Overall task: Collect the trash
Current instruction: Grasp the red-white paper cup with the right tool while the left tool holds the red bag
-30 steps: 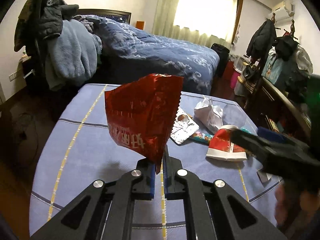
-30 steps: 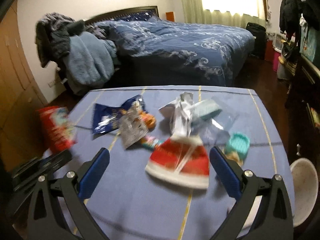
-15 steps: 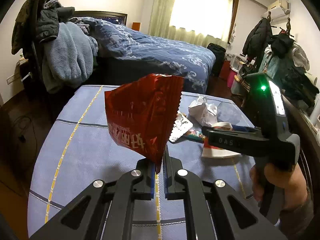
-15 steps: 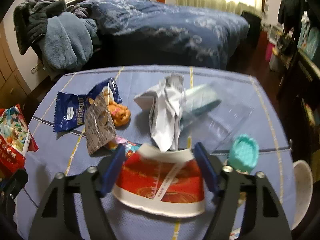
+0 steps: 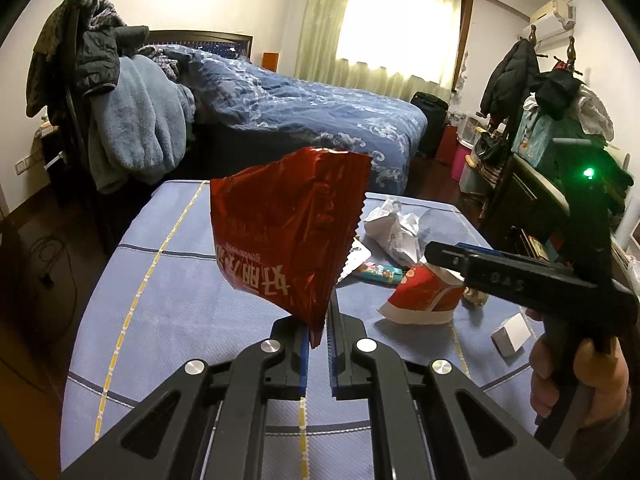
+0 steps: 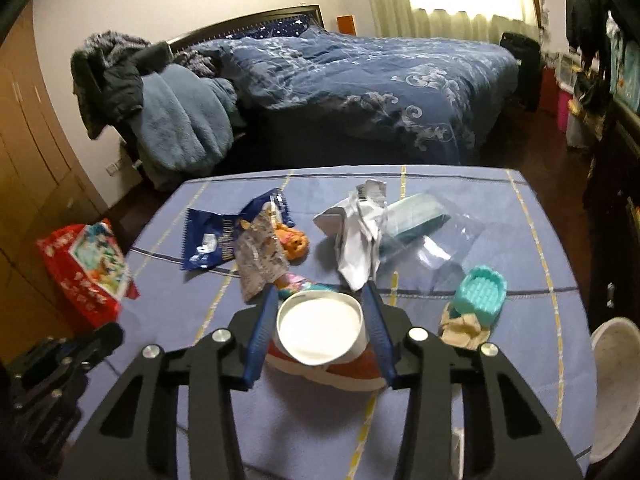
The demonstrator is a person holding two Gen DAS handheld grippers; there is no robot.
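We've got the red-and-white paper cup (image 6: 320,328) on its side on the surface, base toward us, btwn the right tongs (image 6: 320,316), just closing onto its sides; left tongs (image 5: 318,344) clamped on red wrapper (image 5: 288,240).

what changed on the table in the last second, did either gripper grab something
The right gripper moved in over the red paper cup; its jaws have just been closing and now clasp the cup, tipped up off the table. The left gripper kept the red snack bag pinched. The other litter stayed put.
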